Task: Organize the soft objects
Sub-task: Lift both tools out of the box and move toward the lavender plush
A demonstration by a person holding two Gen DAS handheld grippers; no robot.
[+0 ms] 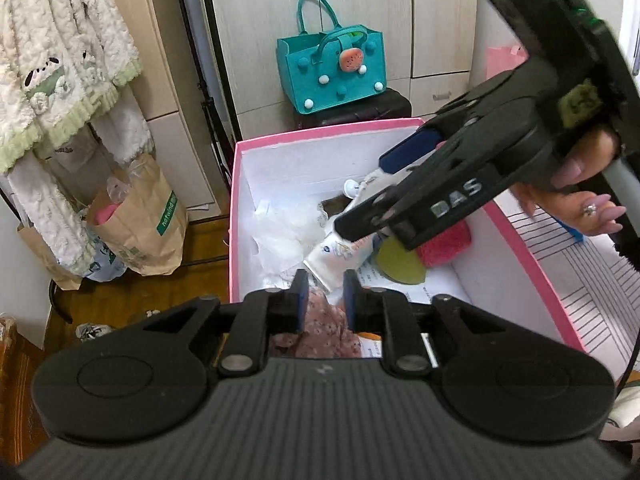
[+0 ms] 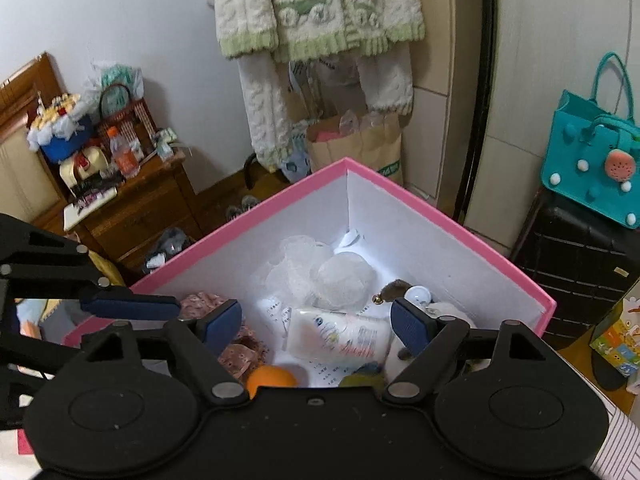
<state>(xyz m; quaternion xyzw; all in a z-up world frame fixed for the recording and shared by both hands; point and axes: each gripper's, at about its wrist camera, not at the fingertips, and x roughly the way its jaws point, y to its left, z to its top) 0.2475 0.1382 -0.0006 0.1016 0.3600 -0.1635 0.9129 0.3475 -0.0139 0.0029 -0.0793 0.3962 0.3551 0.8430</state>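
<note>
A pink box (image 1: 320, 130) with white inner walls holds several soft things: a white pack of tissues (image 1: 340, 258), a pink floral cloth (image 1: 324, 332), white mesh (image 1: 288, 232), a red fuzzy piece (image 1: 444, 244) and a yellow-green disc (image 1: 398, 264). My left gripper (image 1: 325, 300) hovers over the box's near edge, jaws narrowly apart and empty, above the floral cloth. My right gripper (image 2: 316, 326) is open and empty over the box, above the tissue pack (image 2: 340, 338). The floral cloth (image 2: 236, 344), white mesh (image 2: 320, 276) and an orange ball (image 2: 270, 380) also show there. The right gripper reaches into the box in the left wrist view (image 1: 404, 184).
A teal felt bag (image 1: 332, 76) sits on a black suitcase (image 1: 360, 110) behind the box. A paper bag (image 1: 140, 220) stands on the wood floor at left under a hanging fleece garment (image 1: 60, 60). A wooden cabinet (image 2: 136, 204) with clutter stands at far left.
</note>
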